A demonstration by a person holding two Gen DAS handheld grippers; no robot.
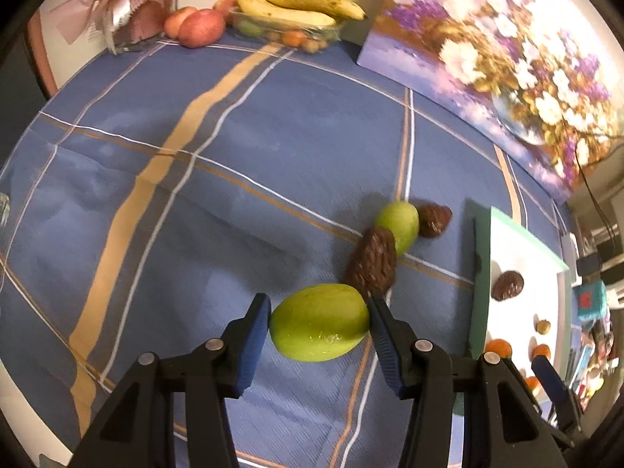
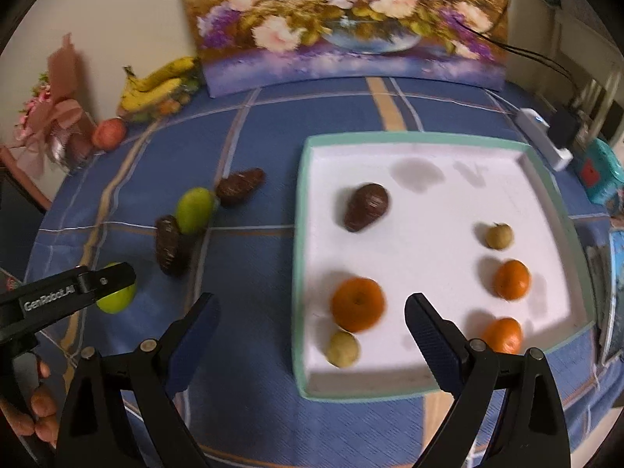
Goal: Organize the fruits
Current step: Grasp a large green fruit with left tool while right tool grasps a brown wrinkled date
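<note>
My left gripper (image 1: 318, 304) is shut on a green fruit (image 1: 319, 327), one pad on each end, just above the blue checked cloth (image 1: 234, 156). The right wrist view shows the same fruit (image 2: 117, 300) at the far left. A second green fruit (image 1: 399, 226) lies beyond it between two brown scaly fruits (image 1: 372, 263) (image 1: 433, 220). My right gripper (image 2: 312, 300) stands open and empty over the left rim of the white tray (image 2: 300, 234). In the tray lie a brown fruit (image 2: 366, 206), three oranges (image 2: 357, 304) and two small yellowish fruits (image 2: 499, 236).
A flower painting (image 2: 343, 19) leans at the back. Bananas (image 1: 296, 7) on a clear dish, apples (image 1: 199, 27) and a pink bouquet (image 1: 117, 0) stand at the far left corner. A white power strip (image 2: 546, 140) and a teal object (image 2: 600, 171) lie right of the tray.
</note>
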